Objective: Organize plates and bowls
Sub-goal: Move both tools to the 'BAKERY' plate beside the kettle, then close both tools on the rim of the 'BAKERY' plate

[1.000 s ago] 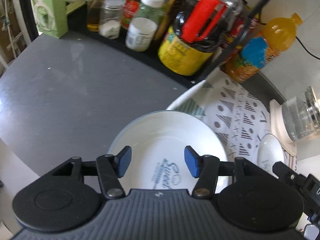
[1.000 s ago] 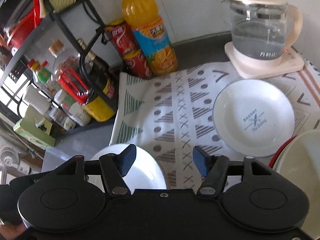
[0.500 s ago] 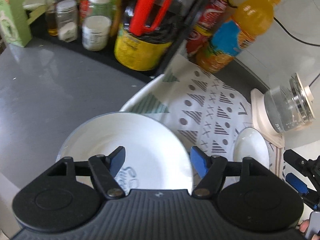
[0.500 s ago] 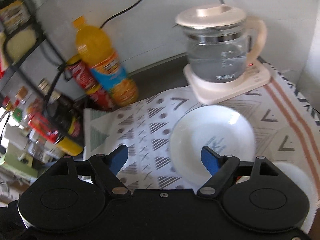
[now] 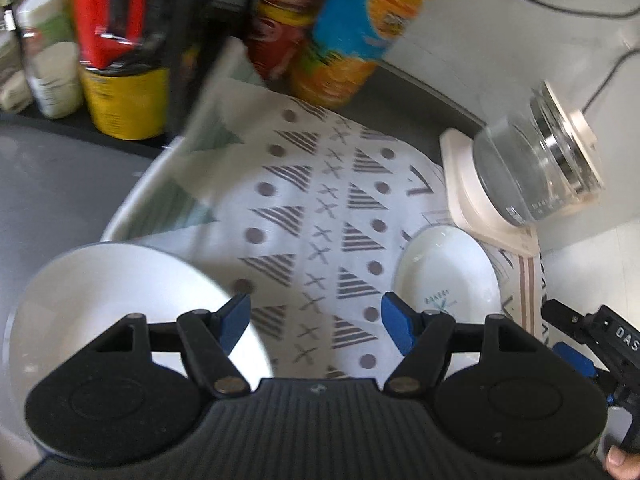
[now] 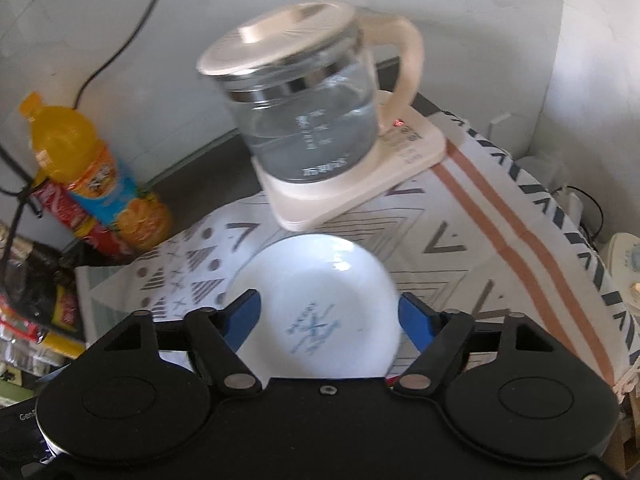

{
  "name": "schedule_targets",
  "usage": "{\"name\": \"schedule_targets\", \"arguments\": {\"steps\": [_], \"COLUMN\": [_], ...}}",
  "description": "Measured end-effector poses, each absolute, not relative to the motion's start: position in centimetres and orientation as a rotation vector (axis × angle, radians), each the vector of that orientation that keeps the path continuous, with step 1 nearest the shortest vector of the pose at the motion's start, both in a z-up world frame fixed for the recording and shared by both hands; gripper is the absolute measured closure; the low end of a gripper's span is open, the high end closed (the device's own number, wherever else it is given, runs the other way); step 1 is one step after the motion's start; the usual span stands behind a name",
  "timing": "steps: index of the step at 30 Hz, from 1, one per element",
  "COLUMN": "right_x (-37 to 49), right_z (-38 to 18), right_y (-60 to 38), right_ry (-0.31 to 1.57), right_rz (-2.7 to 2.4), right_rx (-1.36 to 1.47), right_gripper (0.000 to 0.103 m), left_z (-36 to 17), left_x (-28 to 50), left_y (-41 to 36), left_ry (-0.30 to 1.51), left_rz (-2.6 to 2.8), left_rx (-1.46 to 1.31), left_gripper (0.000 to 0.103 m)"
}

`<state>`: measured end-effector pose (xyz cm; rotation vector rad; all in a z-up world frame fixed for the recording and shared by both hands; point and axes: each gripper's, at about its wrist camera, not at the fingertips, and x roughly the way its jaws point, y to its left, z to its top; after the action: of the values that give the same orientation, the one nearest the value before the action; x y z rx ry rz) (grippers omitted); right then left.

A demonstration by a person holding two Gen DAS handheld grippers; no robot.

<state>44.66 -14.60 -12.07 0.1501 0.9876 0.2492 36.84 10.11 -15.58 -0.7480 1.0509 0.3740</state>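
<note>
Left gripper [image 5: 316, 320] spread, empty | right gripper [image 6: 330, 320] closing, empty, over glossy round white plate [image 6: 316, 312] | patterned cloth [image 5: 312, 200]

This is a home kitchen. A glass kettle with a cream lid [image 6: 308, 108] sits on a patterned cloth [image 5: 320, 216], near an orange juice bottle [image 6: 96, 184] and white plates [image 6: 320, 312].

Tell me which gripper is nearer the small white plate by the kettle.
Right. The right gripper hangs open just over the small white plate; the left gripper hangs open over the patterned cloth beside it.
</note>
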Motion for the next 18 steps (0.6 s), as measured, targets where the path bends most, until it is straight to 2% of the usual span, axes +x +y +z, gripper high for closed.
{"name": "schedule_targets", "arguments": {"steps": [11, 18], "right_x": [47.8, 49.5], "right_z": [-14.8, -16.9], "right_y": [-16.9, -17.0], "right_ry": [1.054, 1.116], "right_rz": [0.215, 0.222], "right_rx": [0.158, 0.130], "right_gripper": [0.045, 0.051], "left_z": [-18.8, -21.6], "left_x": [41.3, 43.3], "left_y": [7.6, 6.4], "left_ry": [1.119, 1.189], "left_rz": [0.307, 0.276], "left_rx": [-0.741, -0.768], "left_gripper": [0.033, 0.037]}}
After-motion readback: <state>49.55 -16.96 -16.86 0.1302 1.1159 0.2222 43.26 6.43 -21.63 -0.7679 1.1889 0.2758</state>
